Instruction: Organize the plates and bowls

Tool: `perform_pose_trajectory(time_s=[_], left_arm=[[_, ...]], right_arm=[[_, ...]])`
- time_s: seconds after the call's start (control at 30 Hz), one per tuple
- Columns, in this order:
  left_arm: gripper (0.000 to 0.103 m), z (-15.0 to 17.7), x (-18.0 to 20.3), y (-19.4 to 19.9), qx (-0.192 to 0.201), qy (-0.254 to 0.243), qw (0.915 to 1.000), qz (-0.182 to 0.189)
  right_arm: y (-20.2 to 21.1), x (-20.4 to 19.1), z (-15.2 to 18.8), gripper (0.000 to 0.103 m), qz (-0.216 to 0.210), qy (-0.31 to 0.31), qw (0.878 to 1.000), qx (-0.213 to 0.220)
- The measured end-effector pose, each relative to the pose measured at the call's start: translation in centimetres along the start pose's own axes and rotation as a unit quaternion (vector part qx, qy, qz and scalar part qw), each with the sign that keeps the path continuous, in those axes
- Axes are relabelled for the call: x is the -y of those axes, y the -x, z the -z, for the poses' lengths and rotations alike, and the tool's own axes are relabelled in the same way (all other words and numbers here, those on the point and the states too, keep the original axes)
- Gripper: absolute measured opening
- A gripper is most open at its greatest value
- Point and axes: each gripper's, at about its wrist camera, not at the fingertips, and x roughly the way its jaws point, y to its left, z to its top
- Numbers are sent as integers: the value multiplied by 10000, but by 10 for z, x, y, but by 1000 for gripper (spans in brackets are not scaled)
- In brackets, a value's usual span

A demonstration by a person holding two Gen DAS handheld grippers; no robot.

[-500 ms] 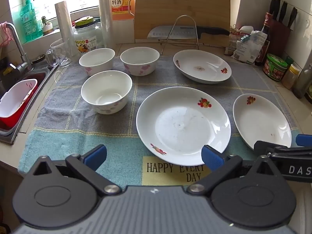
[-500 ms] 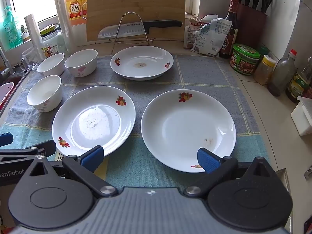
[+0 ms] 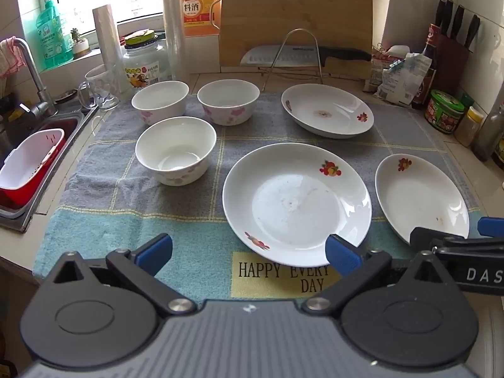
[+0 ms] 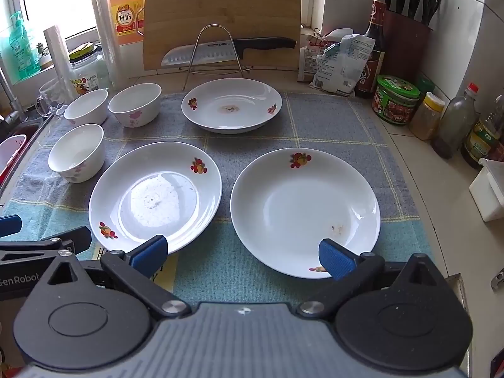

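Three white plates with red flower prints lie on a towel: a near left plate point(image 3: 296, 204) point(image 4: 154, 198), a near right plate point(image 3: 422, 195) point(image 4: 304, 211) and a far plate point(image 3: 327, 111) point(image 4: 231, 104). Three white bowls stand at the left: a near bowl point(image 3: 175, 149) point(image 4: 77, 151), a far left bowl point(image 3: 160, 100) point(image 4: 86, 105) and a far right bowl point(image 3: 228, 100) point(image 4: 135, 104). My left gripper point(image 3: 249, 252) is open and empty at the towel's front edge. My right gripper point(image 4: 242, 253) is open and empty, just before the near plates.
The towel point(image 3: 141, 220) covers the counter. A sink with a red and white basket point(image 3: 28, 170) lies at the left. A knife on a wire rack point(image 4: 220, 52) and a cutting board point(image 4: 220, 12) stand behind. Jars and bottles point(image 4: 397, 99) line the right edge.
Both views have shifted very slightly. No dish has moved.
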Motion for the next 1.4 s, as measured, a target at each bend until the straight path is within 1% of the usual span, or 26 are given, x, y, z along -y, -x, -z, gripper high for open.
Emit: perform_pose_trajectory(time_s=[0.3, 1.4], left_arm=[[102, -1, 3, 3, 7, 15, 10000, -5], [102, -2, 5, 3, 2, 84, 10000, -24]], right_arm=[[5, 1, -3, 103, -11, 16, 10000, 5], [1, 1, -2, 103, -30, 73, 9999, 62]])
